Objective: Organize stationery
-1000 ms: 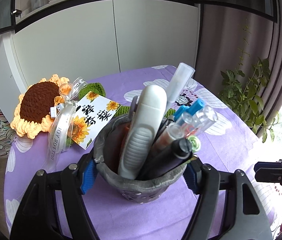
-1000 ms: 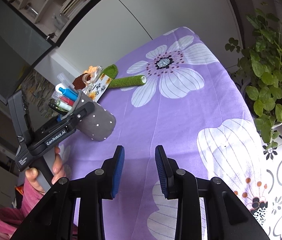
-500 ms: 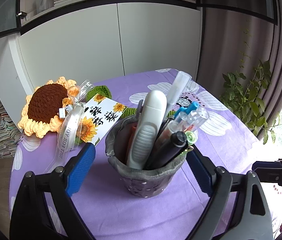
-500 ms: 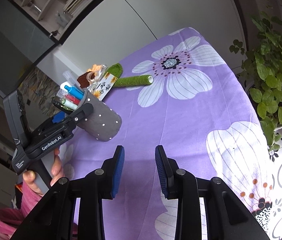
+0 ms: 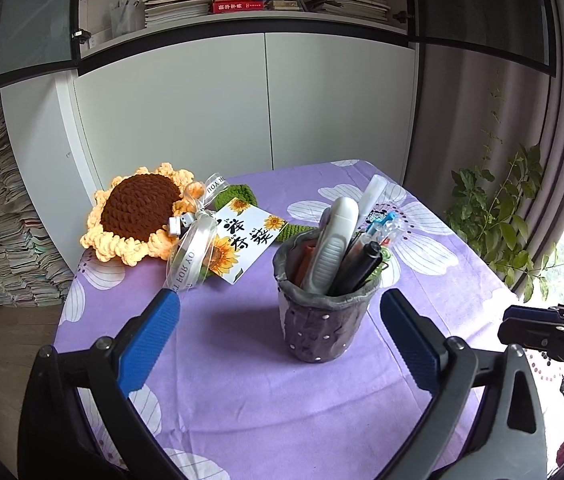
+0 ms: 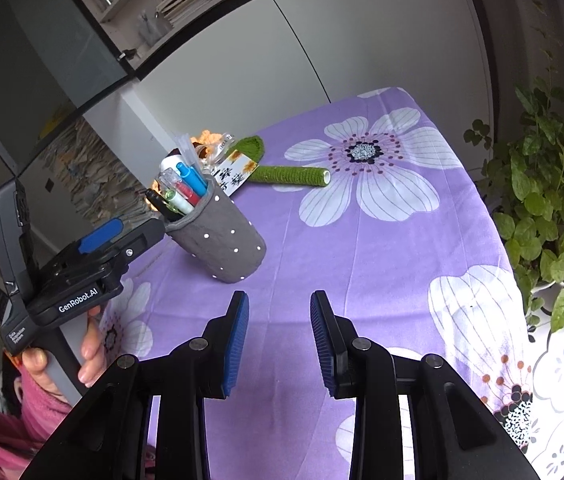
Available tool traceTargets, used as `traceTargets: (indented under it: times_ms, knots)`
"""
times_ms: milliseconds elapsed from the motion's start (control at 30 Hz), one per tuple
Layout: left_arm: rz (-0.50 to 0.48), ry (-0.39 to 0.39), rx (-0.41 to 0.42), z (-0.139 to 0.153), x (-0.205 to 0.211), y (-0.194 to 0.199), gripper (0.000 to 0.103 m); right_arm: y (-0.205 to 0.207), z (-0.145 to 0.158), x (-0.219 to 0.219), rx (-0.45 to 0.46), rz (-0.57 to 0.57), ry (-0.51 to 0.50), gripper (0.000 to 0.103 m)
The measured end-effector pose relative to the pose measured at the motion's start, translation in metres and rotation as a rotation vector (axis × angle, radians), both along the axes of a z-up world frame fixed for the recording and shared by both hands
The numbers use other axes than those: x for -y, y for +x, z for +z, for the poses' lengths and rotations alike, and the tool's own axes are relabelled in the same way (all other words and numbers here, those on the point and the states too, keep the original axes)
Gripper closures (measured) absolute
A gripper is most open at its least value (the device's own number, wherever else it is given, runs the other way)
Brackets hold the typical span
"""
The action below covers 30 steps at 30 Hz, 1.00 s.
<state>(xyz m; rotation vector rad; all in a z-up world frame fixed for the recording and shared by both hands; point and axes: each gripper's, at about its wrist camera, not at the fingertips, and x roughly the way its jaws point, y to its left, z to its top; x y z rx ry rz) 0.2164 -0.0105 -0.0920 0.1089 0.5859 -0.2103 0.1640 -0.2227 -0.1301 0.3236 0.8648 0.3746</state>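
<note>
A grey dotted fabric pen holder point(image 5: 320, 322) stands upright on the purple flowered tablecloth point(image 5: 241, 380), filled with several pens and a white utility knife point(image 5: 332, 248). My left gripper point(image 5: 279, 334) is open and empty, its blue pads wide apart just short of the holder. The holder also shows in the right wrist view point(image 6: 221, 236), with the left gripper point(image 6: 121, 236) beside it. My right gripper point(image 6: 277, 340) is open and empty above the cloth, to the holder's right.
A crocheted sunflower point(image 5: 137, 212) with ribbon and a sunflower card point(image 5: 241, 244) lies behind the holder, its green stem point(image 6: 290, 176) stretched across the cloth. White cabinets point(image 5: 241, 100) stand behind the table. A potted plant point(image 6: 550, 208) grows off the right edge.
My left gripper let go of the pen holder, opened wide and drew back from it. The holder now stands free on the cloth. The right gripper barely moved.
</note>
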Motion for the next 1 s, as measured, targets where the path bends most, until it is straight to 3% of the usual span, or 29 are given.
traceTargets:
  times_ms: [233,700,900,1000]
  knots:
    - [0.031,-0.012,0.055,0.025,-0.010,-0.033,0.001,-0.020,0.032,-0.025,0.117,-0.005,-0.118,0.070]
    - [0.075,0.050,0.200,0.061,-0.021,-0.120,0.001,-0.079,0.078,-0.061,0.270,-0.003,-0.204,0.070]
    - [0.097,0.041,0.240,0.069,-0.032,-0.154,0.001,-0.112,0.095,-0.075,0.328,-0.030,-0.266,0.070]
    - [0.110,0.040,0.275,0.075,-0.037,-0.173,0.001,-0.131,0.106,-0.081,0.364,-0.049,-0.285,0.057]
